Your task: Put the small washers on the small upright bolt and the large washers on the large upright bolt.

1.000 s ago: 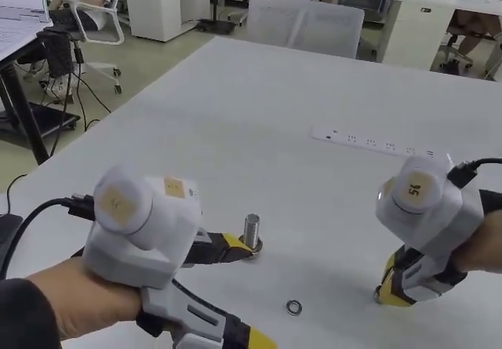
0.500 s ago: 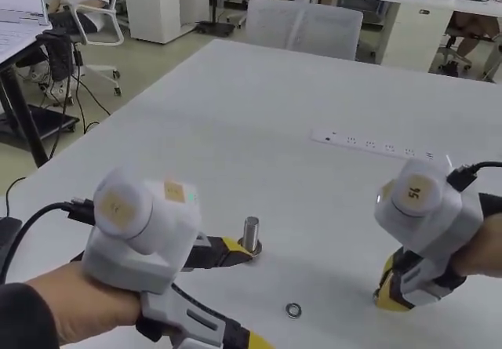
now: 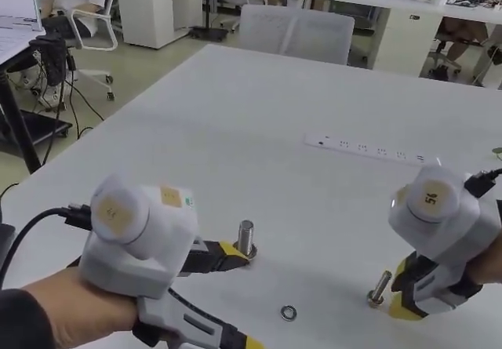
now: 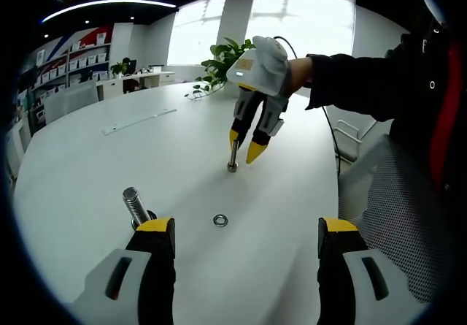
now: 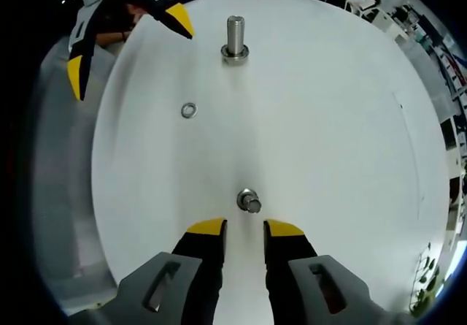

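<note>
The large upright bolt (image 3: 245,239) (image 4: 133,204) (image 5: 234,33) stands just beyond the upper finger of my left gripper (image 3: 245,296) (image 4: 246,226), which is open wide and holds nothing. A metal ring lies around that bolt's foot. One small washer (image 3: 289,313) (image 4: 220,220) (image 5: 189,109) lies flat on the table between the two bolts. The small upright bolt (image 3: 379,288) (image 4: 233,153) (image 5: 249,201) stands right in front of my right gripper (image 3: 400,290) (image 5: 244,228). Its fingers are narrowly open with nothing between them.
The work sits near the front edge of a white table (image 3: 259,114). A white power strip (image 3: 369,150) (image 4: 139,120) lies farther back. Office chairs, desks and a plant stand beyond the table.
My right gripper has drawn back and up off the small bolt, which it hid before and which now stands in the open. The left gripper has held its place by the large bolt.
</note>
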